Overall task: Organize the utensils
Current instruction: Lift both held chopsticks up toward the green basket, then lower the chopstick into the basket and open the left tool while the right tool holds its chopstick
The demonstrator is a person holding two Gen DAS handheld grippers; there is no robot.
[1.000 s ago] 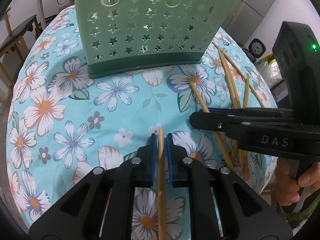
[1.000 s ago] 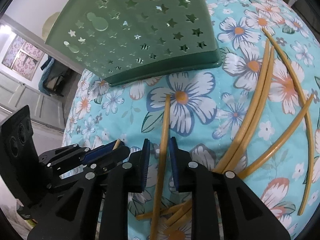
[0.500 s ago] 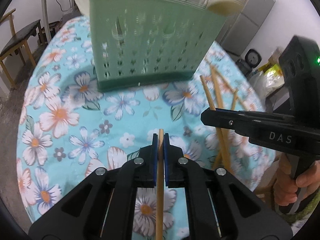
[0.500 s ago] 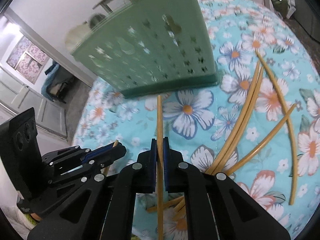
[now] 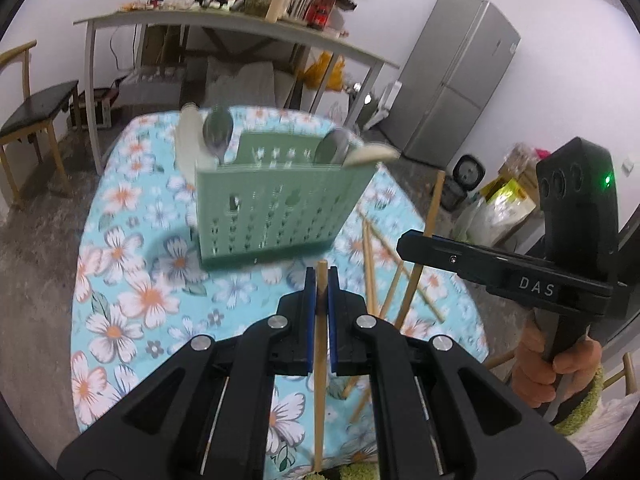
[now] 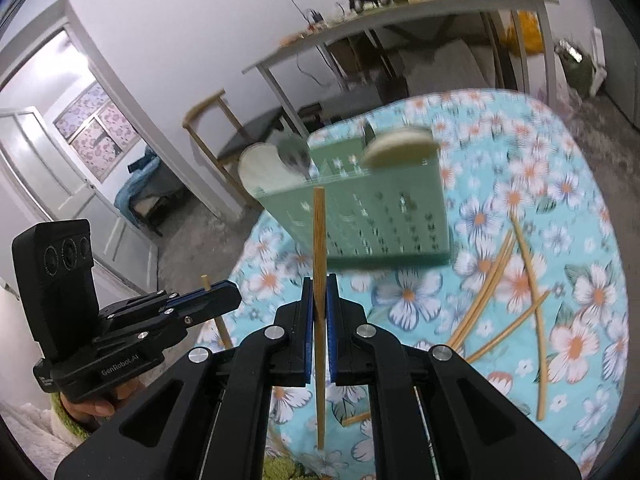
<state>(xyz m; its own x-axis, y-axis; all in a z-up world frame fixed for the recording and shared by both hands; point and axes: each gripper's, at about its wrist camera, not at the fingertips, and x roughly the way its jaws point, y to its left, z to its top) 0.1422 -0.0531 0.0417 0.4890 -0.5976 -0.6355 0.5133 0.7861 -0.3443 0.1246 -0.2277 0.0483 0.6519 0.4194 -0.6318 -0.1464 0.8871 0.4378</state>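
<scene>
Slender tan bamboo chopsticks (image 5: pixel 320 344) (image 6: pixel 319 264) are clenched singly by left tongs (image 5: pixel 320 284) and right tongs (image 6: pixel 319 292). They are held clear of the floral tabletop (image 5: pixel 120 280), probably for dropping into the perforated green plastic basket (image 5: pixel 276 216).

Tablecloth (image 5: pixel 120 280): turquoise, printed with white and peach flowers. Basket (image 5: pixel 272 216): pale green, star cut-outs. Chopsticks (image 6: pixel 484 292): tan, at 3 o'clock from the basket. Left gripper (image 5: pixel 320 280) and right gripper (image 6: pixel 319 292): black with blue pads. Fridge (image 5: pixel 456 80): grey, at 1 o'clock. Chair (image 5: pixel 36 112): light wood, dark seat.
</scene>
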